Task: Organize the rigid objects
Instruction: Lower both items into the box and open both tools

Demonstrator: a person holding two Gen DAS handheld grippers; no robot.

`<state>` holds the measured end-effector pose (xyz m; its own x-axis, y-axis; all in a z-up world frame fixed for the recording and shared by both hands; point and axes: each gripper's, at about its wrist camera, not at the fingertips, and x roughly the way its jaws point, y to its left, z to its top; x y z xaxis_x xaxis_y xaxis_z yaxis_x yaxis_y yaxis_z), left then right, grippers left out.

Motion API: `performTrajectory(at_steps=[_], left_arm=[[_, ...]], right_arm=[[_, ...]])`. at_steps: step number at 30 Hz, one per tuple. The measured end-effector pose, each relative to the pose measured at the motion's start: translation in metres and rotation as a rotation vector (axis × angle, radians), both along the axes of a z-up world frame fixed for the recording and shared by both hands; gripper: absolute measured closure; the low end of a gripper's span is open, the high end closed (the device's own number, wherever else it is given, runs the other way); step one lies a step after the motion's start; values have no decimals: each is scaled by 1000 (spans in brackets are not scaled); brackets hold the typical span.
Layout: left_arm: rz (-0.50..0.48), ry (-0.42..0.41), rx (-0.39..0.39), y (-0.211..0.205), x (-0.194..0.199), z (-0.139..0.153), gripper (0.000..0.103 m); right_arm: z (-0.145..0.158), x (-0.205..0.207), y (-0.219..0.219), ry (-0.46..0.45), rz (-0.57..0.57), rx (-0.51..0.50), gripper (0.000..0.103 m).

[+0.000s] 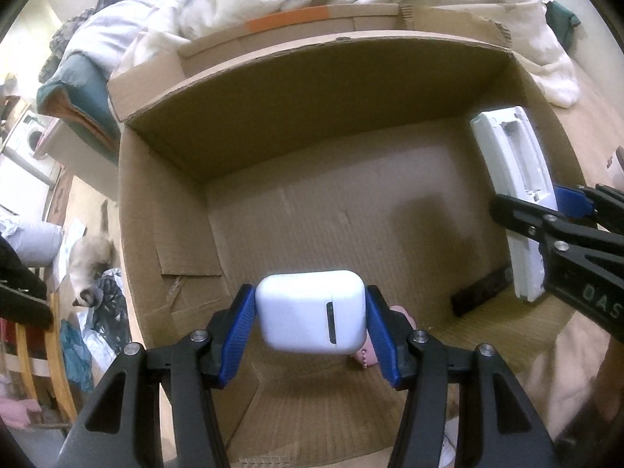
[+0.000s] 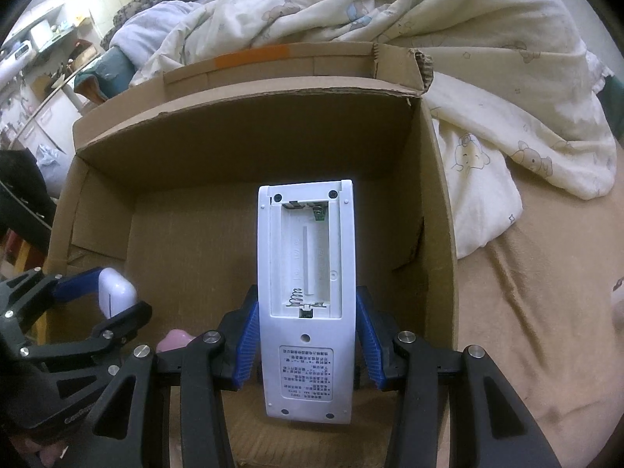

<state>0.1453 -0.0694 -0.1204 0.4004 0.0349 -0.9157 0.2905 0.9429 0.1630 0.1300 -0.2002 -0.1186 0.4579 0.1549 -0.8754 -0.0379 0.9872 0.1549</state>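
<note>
My left gripper [image 1: 311, 314] is shut on a white earbud case [image 1: 312, 310] and holds it above the floor of an open cardboard box [image 1: 312, 105]. My right gripper [image 2: 306, 345] is shut on a white remote control [image 2: 306, 273], back side up with its battery bay open, also held over the box [image 2: 241, 128]. The remote [image 1: 514, 187] and right gripper [image 1: 561, 210] show at the right of the left wrist view. The earbud case [image 2: 115, 292] and left gripper [image 2: 97, 304] show at the lower left of the right wrist view. A pink object [image 2: 175, 341] lies in the box under the grippers, mostly hidden.
The box sits on a bed with a tan sheet [image 2: 546, 312] and a rumpled cream duvet [image 2: 468, 58]. A black flat item [image 1: 481, 292] lies in the box's right corner. A cat [image 1: 91, 269] stands on the floor to the left amid clutter.
</note>
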Motion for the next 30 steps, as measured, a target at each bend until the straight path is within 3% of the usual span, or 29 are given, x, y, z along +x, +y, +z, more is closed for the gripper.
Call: performTrajectory(at_steps=[14,16,19,21,30], left_arm=[[-7,-6,30,-2,1,-2,51],[-28,-1,36,-4,1,-3,49],[-33,-7,22,-6,-2,1,35],[-35,-13,-7,-5,-4,5,33],[-21,-6,-33,-5,-3,9,32]], right_arm=[[0,0,0,26,3,-1,53],[2,1,-1,20,-2,13,35],[7,1,-5,-5,-23,55,18],[11,0,-10,-18,-38,86,10],[18,-3,-13,-39,-45,131,9]])
